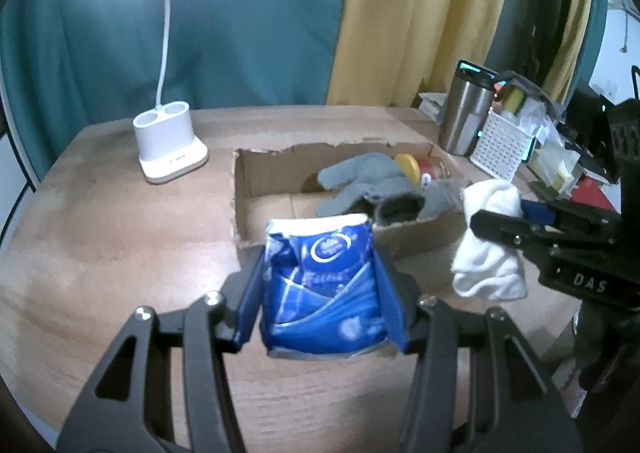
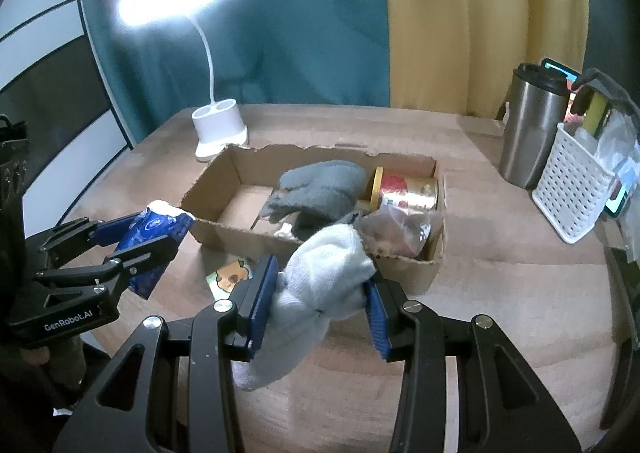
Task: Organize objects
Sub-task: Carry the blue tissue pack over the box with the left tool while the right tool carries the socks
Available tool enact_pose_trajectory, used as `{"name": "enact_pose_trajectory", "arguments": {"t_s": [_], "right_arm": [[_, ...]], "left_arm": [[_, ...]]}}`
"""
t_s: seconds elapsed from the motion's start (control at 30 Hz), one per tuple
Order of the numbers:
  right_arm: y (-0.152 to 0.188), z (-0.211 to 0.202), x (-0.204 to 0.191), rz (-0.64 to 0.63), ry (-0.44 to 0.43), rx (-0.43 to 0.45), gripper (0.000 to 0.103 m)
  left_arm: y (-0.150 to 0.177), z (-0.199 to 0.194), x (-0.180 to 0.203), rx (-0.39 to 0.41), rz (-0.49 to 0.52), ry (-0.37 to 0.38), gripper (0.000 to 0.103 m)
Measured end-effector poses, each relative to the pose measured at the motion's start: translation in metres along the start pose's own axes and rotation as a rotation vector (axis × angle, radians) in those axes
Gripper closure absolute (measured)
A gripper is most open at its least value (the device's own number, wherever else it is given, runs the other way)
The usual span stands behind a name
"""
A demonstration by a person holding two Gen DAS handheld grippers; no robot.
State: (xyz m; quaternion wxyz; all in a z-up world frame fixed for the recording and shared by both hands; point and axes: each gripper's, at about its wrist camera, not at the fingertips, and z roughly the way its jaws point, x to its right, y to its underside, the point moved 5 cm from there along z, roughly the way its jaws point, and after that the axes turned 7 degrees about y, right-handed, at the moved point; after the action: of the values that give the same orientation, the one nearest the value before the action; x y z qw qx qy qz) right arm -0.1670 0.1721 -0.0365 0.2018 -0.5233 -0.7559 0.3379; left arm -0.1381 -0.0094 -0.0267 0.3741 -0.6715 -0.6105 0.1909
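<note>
1. Your left gripper (image 1: 320, 293) is clamped on the blue tissue pack (image 1: 324, 285); both pads press its sides, and the pack is held clear of the table, just in front of the box's near wall.
2. Your right gripper (image 2: 316, 305) is closed on the white sock (image 2: 320, 281); the sock bulges between the pads and hangs below them, just short of the box's near right corner.
3. Box (image 2: 224, 233): open cardboard tray with torn edges, mid-table. Inside: grey gloves (image 2: 320, 189) in the middle, a gold-lidded can (image 2: 404, 189) lying on its side at the right end, and a crumpled clear bag (image 2: 396, 233) in front of the can. Left end of the box is bare.
4. A small picture card (image 2: 228, 277) lies flat on the table (image 2: 500, 293), just in front of the box.
5. Lamp (image 2: 220, 125), lit, stands behind the box's left end.
6. Steel tumbler (image 2: 532, 133) and white basket (image 2: 572, 197) sit right of the box, well apart from it.
</note>
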Motion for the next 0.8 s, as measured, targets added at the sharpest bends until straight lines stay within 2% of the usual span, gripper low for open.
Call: {"name": "enact_pose_trajectory", "arguments": {"t_s": [0.33,0.8], "right_arm": [[-0.011,0.006,-0.007,-0.026,-0.044,-0.003,0.059],[-0.029,0.019,-0.013,-0.042,-0.074,0.002,0.059]], "left_arm": [[-0.014,0.001,-0.013,0.016,-0.006,-0.028,0.05],[-0.031,0.017,-0.019,0.019,-0.018,-0.026,0.05]]}}
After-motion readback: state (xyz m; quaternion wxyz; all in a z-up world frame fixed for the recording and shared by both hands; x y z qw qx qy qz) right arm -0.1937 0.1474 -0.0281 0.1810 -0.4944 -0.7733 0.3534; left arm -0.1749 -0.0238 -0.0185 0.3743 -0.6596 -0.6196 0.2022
